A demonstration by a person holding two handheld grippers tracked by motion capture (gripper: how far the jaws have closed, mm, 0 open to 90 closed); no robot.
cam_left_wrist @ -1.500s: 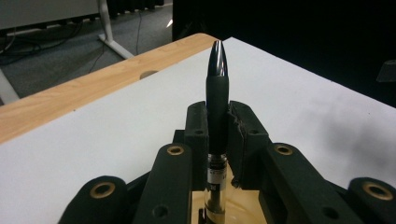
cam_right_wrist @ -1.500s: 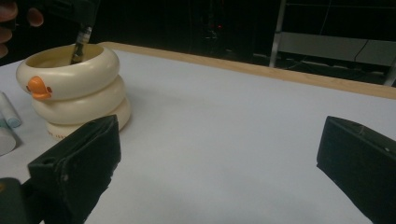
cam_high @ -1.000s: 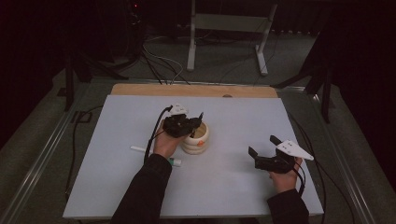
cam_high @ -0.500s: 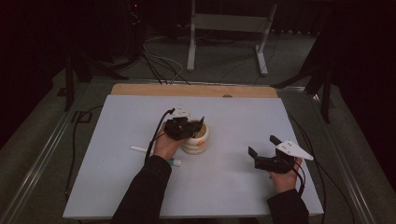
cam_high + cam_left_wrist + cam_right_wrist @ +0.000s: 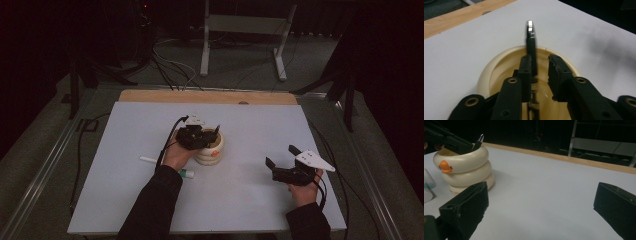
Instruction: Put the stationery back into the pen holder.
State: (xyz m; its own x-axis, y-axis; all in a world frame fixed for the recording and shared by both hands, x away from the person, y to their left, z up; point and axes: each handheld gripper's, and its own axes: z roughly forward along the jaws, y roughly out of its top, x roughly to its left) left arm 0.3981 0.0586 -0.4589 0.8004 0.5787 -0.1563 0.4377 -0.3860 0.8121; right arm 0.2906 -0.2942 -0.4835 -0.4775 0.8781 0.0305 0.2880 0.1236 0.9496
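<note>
A: Pen, black with a silver tip, stands nearly upright in the cream pen holder, directly under the left gripper and between its jaws.

B: State of that gripper?

A: Its jaws have just been opening. In the left gripper view one pad lies against the pen's barrel; the other pad stands clear of it, with a gap showing. The pen leans toward the holder's far rim, beyond the fingertips.

B: And the holder itself?

A: Three stacked cream rings with a small orange beak on the top ring. It sits on the white table, just below the left gripper's jaws and well apart from the right gripper.

B: The right gripper?

A: Jaws spread wide, nothing between them, held above the table. From its camera the holder stands ahead and to the left, the pen's tip rising over the rim.

B: Other items?

A: A white marker lies on the table just behind the left hand.
</note>
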